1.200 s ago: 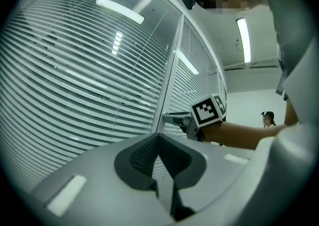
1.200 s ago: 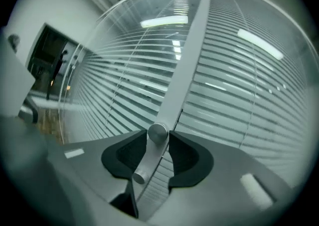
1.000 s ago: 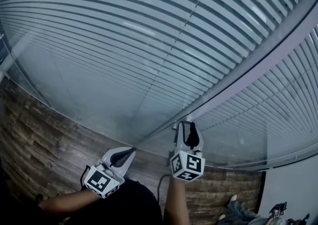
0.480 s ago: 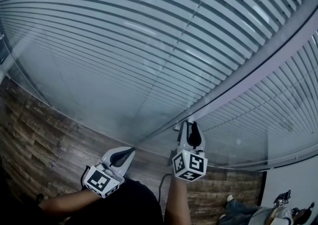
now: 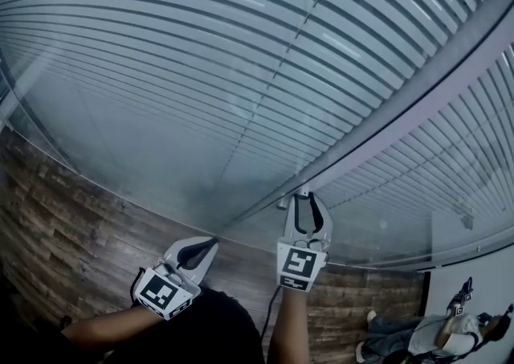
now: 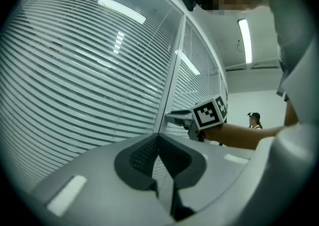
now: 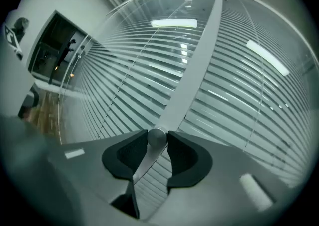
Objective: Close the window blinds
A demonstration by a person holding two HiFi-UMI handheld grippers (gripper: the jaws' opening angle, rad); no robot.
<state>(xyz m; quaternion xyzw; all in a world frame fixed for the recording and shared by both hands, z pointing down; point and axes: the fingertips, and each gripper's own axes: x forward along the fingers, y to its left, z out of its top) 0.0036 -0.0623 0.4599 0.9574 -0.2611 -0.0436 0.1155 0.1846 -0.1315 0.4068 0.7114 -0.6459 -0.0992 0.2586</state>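
Horizontal slat blinds [image 5: 201,73] hang behind glass and fill most of the head view. A grey frame post [image 5: 401,113] crosses them on a slant. A small round metal knob [image 7: 157,137] sits on that post, and it also shows as the knob [image 5: 283,204] in the head view. My right gripper [image 7: 157,140] is shut on this knob, a pad pressing each side. The right gripper [image 5: 306,197] is held up against the post. My left gripper [image 5: 210,243] hangs lower left, away from the glass. Its jaws are shut with nothing between them, as the left gripper [image 6: 158,137] shows in its own view.
Dark wooden floor [image 5: 64,218] runs along the foot of the glass wall. A person [image 5: 434,334] sits at the bottom right by a white wall. The right gripper's marker cube [image 6: 209,113] shows in the left gripper view, with another person [image 6: 255,120] far behind it.
My right gripper has risen a little along the post and its jaws have closed onto the knob. The left gripper has not moved.
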